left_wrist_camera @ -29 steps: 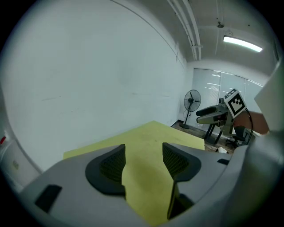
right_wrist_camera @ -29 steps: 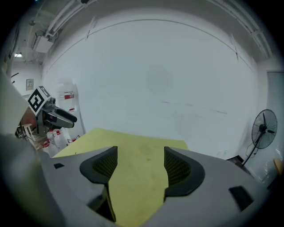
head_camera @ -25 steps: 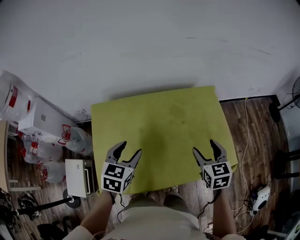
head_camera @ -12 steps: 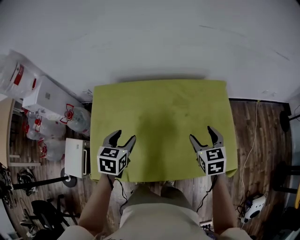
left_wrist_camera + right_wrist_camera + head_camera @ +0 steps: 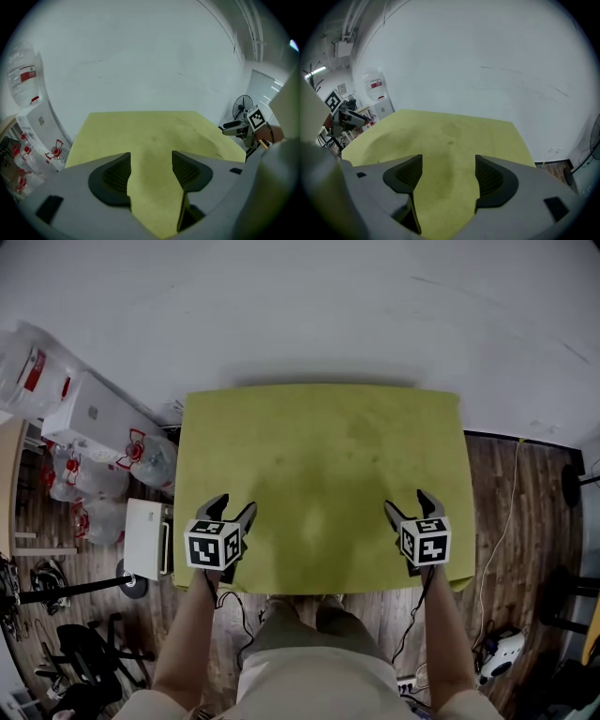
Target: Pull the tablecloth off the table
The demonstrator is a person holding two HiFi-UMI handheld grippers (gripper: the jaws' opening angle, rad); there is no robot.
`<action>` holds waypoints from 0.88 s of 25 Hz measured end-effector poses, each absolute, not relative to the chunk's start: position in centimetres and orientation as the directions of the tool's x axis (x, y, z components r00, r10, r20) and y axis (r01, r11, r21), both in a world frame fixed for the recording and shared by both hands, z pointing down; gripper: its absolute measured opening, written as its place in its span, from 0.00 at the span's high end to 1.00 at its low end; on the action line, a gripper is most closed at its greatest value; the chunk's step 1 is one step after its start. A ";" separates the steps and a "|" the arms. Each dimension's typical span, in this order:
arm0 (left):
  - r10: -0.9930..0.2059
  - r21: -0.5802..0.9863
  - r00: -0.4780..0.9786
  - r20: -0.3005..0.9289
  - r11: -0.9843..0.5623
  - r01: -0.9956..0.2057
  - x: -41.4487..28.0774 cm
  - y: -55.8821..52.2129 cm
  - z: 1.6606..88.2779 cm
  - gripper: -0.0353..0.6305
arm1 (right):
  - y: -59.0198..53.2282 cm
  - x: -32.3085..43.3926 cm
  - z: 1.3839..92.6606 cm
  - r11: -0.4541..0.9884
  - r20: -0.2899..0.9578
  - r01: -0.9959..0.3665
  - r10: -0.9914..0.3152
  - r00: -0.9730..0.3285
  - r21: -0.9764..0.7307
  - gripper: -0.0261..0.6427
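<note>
The yellow-green tablecloth (image 5: 323, 474) lies flat over the desk, hiding it. Above its near edge hover the left gripper (image 5: 233, 503) at 7 o'clock and the right gripper (image 5: 407, 502) at 5. Both are spread and empty, the right's jaws just opening. This looks like the approach; next, each must drop onto the hem and pinch.

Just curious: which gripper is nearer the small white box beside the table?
Left. The left gripper hangs over the tablecloth corner beside the small white box; the right gripper is at the opposite near corner.
</note>
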State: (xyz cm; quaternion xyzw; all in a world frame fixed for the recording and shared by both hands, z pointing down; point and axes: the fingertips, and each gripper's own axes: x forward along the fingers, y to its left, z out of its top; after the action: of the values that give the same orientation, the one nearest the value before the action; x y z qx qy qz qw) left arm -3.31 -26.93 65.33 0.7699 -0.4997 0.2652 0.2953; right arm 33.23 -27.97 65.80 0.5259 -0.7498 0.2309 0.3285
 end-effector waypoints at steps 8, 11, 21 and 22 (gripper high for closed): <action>-0.538 0.181 0.351 0.766 -0.344 -0.921 -3.3 -26.6 70.8 0.53 | -28.5 34.6 70.7 0.293 0.782 -0.956 -0.593 -0.192 -0.012 0.42; -0.508 0.179 0.347 0.788 -0.349 -0.920 -3.2 -26.6 72.6 0.53 | -28.8 35.1 72.0 0.265 0.793 -0.964 -0.582 -0.183 -0.027 0.42; -0.456 0.135 0.299 0.838 -0.357 -0.924 -4.0 -26.2 76.3 0.51 | -28.2 36.0 75.2 0.241 0.826 -0.970 -0.541 -0.159 -0.029 0.42; -0.456 0.120 0.289 0.842 -0.364 -0.924 -4.0 -26.2 76.4 0.51 | -28.2 36.1 75.4 0.238 0.827 -0.971 -0.539 -0.161 -0.034 0.42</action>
State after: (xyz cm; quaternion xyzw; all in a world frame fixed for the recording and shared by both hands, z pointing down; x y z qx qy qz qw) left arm -3.99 -26.24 76.43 0.7381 -0.4673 0.3703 0.3157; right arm 36.05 -28.15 75.37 0.5392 -0.7000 0.3008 0.3588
